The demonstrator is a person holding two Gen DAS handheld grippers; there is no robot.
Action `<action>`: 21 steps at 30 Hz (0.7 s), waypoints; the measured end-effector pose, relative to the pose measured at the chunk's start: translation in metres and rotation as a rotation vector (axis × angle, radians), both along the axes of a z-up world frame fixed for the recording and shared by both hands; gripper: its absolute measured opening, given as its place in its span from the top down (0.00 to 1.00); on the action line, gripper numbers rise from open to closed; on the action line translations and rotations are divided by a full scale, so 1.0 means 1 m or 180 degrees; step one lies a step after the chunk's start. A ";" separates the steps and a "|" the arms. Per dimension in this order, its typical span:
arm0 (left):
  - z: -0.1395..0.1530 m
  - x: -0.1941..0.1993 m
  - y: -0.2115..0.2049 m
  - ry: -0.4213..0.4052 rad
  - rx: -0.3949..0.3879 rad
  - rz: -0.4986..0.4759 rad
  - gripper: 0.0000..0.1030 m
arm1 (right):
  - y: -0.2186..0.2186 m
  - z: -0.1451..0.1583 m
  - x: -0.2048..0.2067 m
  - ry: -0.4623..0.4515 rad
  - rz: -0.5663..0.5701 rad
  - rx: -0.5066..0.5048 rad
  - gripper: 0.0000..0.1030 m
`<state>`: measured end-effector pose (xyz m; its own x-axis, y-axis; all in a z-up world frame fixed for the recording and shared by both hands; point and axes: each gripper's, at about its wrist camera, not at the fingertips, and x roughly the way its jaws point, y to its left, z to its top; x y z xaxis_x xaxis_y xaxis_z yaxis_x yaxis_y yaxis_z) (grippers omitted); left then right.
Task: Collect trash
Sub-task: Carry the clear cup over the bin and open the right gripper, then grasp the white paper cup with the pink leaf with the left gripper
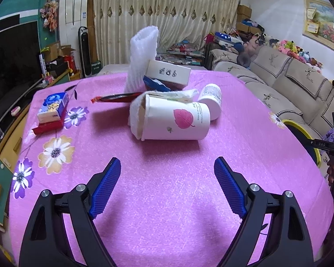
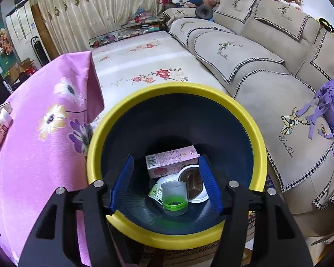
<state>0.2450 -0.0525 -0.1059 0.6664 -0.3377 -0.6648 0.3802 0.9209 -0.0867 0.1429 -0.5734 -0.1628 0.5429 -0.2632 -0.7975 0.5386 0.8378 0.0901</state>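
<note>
In the left wrist view my left gripper (image 1: 167,166) is open and empty above the pink tablecloth (image 1: 167,189). Just beyond it a white paper cup with a pink leaf (image 1: 176,120) lies on its side, a crumpled tissue (image 1: 180,94) behind it. A small white cup (image 1: 210,101), a cardboard box (image 1: 168,74), white foam wrap (image 1: 142,55) and a red wrapper (image 1: 118,98) lie further back. In the right wrist view my right gripper (image 2: 165,162) is open and empty over the yellow-rimmed bin (image 2: 95,138), which holds a pink carton (image 2: 171,160), a clear plastic cup (image 2: 174,198) and a white tray (image 2: 196,184).
A tissue pack on a red box (image 1: 52,109) sits at the table's left. A beige sofa (image 2: 267,66) runs along the right, beside the bin. A low floral-topped table (image 2: 144,66) lies beyond the bin. A TV (image 1: 11,55) stands at the left.
</note>
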 end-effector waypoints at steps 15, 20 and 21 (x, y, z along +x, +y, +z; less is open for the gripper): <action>0.010 0.039 -0.045 0.0120 0.0291 0.0075 0.10 | -0.005 0.007 -0.007 -0.0180 0.0064 0.0139 0.43; 0.010 0.052 -0.054 0.0131 0.0346 0.0083 0.10 | -0.009 0.007 -0.008 -0.0200 0.0063 0.0162 0.43; 0.009 0.053 -0.056 0.0128 0.0358 0.0092 0.10 | -0.009 0.007 -0.008 -0.0199 0.0062 0.0167 0.43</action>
